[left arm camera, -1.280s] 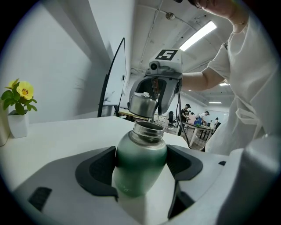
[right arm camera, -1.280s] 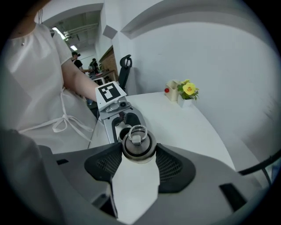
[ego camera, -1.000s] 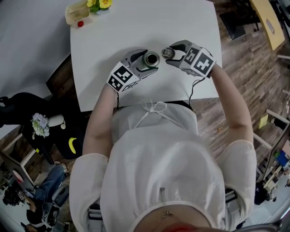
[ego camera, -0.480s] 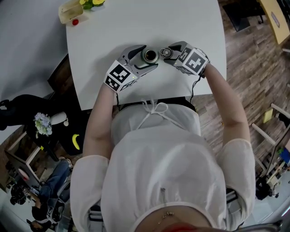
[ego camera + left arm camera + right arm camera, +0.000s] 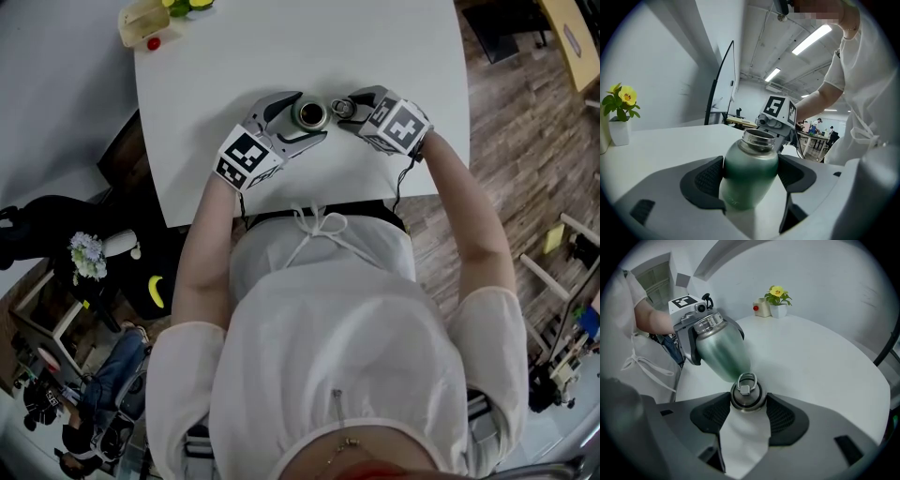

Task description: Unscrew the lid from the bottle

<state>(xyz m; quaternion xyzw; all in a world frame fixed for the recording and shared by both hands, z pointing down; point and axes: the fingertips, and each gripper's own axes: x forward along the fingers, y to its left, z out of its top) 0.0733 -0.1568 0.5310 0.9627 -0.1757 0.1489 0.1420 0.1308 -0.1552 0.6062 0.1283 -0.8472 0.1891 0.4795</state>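
- Fingers point(image 5: 705, 180) of the left gripper point(image 5: 302, 118) are shut tight on the green bottle point(image 5: 751, 173), one on each side. The bottle's top is open.
- Right gripper point(image 5: 747, 404) fingers point(image 5: 783, 416) are partly open and squeeze the small round lid point(image 5: 746, 391).
- The lid is just beside the bottle, over the white desk point(image 5: 234, 56).

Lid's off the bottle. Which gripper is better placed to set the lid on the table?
Right. The right gripper is shut on the lid, over bare table; the left gripper is busy clamping the open bottle.
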